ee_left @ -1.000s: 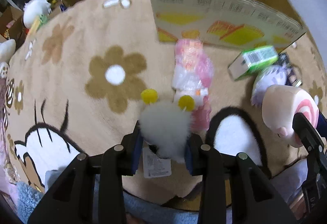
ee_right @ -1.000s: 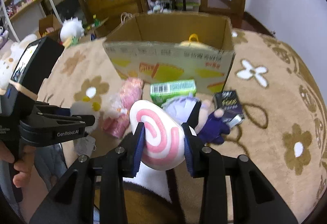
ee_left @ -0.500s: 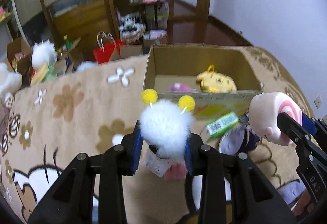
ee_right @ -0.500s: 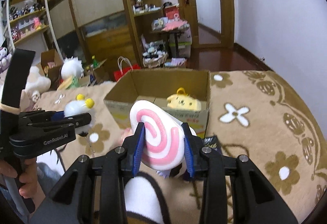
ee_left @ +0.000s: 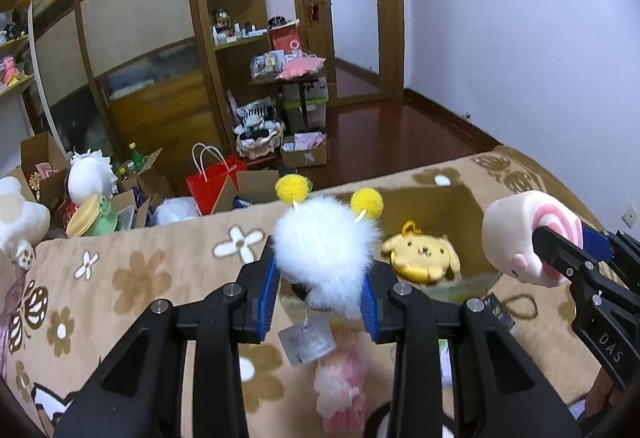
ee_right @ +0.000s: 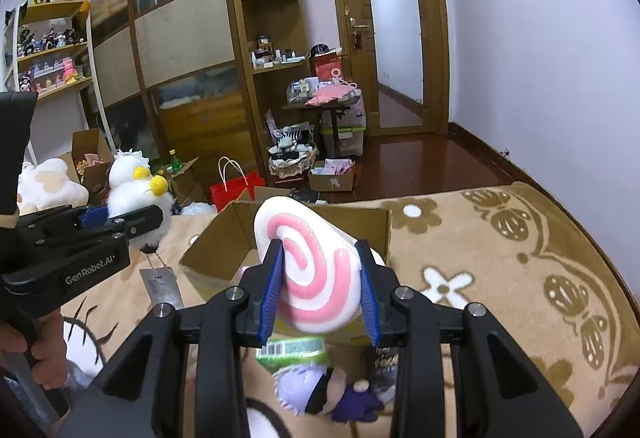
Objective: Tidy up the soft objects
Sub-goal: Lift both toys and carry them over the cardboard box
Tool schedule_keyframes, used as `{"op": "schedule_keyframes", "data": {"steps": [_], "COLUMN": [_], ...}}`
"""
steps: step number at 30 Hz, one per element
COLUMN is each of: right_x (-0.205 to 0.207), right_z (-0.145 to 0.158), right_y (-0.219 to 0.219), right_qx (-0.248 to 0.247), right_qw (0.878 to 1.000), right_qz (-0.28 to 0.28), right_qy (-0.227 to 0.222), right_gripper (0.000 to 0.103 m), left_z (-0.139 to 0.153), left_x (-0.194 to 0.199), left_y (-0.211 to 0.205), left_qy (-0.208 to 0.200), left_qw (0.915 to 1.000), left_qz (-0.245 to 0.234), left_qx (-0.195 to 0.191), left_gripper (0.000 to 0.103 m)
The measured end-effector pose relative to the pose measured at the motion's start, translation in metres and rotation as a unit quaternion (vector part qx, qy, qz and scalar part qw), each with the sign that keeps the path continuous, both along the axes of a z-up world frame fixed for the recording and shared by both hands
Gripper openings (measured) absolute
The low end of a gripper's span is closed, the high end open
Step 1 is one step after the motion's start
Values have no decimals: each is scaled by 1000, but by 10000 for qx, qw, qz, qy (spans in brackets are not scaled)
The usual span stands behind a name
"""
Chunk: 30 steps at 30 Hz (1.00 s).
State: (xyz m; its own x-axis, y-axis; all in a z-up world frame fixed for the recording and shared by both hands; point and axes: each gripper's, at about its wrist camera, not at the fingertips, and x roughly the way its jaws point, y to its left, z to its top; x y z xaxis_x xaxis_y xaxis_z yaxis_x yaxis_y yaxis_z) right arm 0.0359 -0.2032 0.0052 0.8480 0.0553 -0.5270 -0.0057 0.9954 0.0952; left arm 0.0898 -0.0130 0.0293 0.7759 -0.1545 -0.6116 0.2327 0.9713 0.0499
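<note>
Now both tongs are full. The left tongs (ee_left: 322, 298) squeeze a white fluffy toy (ee_left: 326, 256) with two yellow balls on top, and the blue pads (ee_left: 267, 300) press into its sides. It hangs in the air in front of the cardboard box (ee_left: 466, 198), with its paper tag (ee_left: 308, 338) dangling under it. The right tongs (ee_right: 320, 294) are shut on a pink swirl plush (ee_right: 310, 270), held just over the near edge of the same box (ee_right: 208, 250). A yellow dog toy (ee_left: 420, 252) already lies inside. Both toys look very light and squishy, so they probably bend in a grip and won't break. The fur may be a bit slippery. Holding each one around its fat middle seems best, not by the tag or the little balls.
</note>
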Motion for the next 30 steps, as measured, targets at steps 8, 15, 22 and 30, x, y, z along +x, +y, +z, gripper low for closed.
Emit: {"op": "schedule_keyframes", "data": {"steps": [8, 15, 22, 30], "right_x": [20, 36, 53, 65], "right_z": [-4, -8, -23, -36], "right_y": [-8, -14, -18, -26], "right_qx": [-129, -102, 1, 115], "right_qw": [9999, 9999, 9997, 9992], "right_qz": [78, 123, 164, 182], "right_qy": [21, 25, 193, 331], "right_gripper": [36, 36, 37, 37], "left_z": [0, -13, -31, -55], "left_x": [29, 42, 54, 71], "left_y": [-14, -21, -28, -26], "left_qy": [-184, -164, 60, 438], "left_qw": [9998, 9997, 9998, 9989], "left_qz": [-70, -148, -192, -130], "left_qx": [59, 38, 32, -57], "left_gripper": [33, 34, 34, 34]}}
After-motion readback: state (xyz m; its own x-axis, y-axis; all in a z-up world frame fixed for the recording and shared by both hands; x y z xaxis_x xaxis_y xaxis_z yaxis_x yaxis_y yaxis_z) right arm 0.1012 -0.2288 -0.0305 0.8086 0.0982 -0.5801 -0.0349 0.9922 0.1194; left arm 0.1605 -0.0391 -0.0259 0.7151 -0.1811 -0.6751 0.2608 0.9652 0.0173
